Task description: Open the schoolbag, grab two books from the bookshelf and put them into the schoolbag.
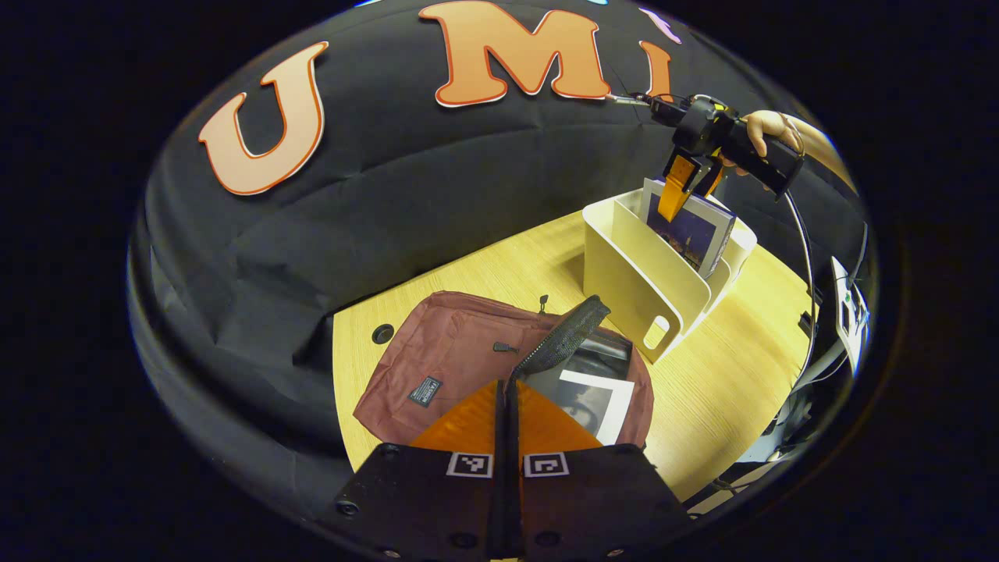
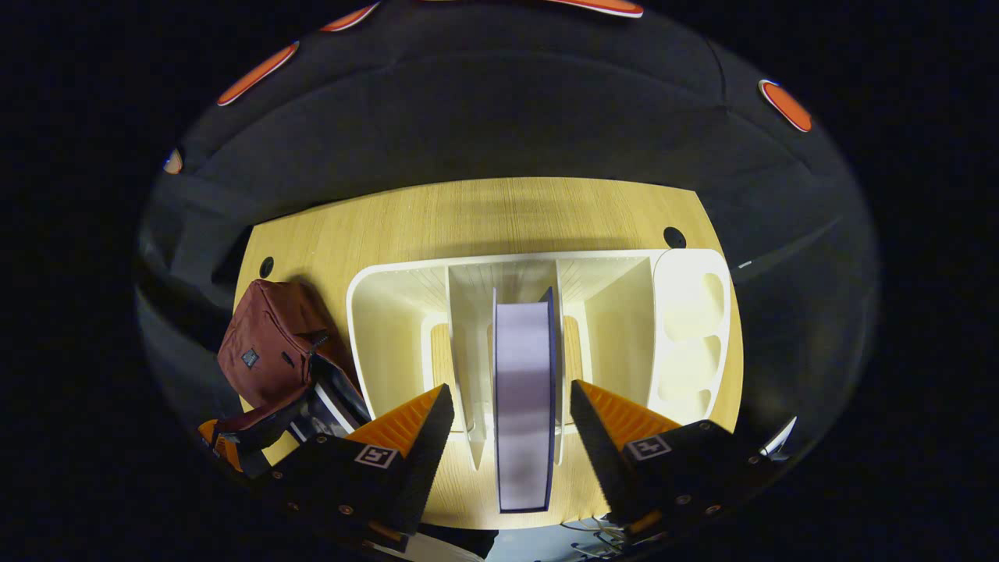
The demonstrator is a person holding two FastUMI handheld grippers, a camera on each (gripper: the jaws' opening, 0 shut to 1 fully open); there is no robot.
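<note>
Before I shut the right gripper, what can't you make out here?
- Book, right gripper view: top edge alone faces the camera, so the covers are unseen; the right gripper is open, fingers not touching it.
- Schoolbag interior, left gripper view: the held flap and left gripper hide most of it; one book partly shows.
- Bookshelf floor: dividers block it.

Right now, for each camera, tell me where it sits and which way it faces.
Left gripper view: rides the left gripper, low over the table, facing the open schoolbag; farther off, the bookshelf, the right gripper and the hand holding it.
Right gripper view: rides the right gripper, looking down into the bookshelf, its open fingers either side of an upright book.
Shared: schoolbag, bookshelf, book, table.
</note>
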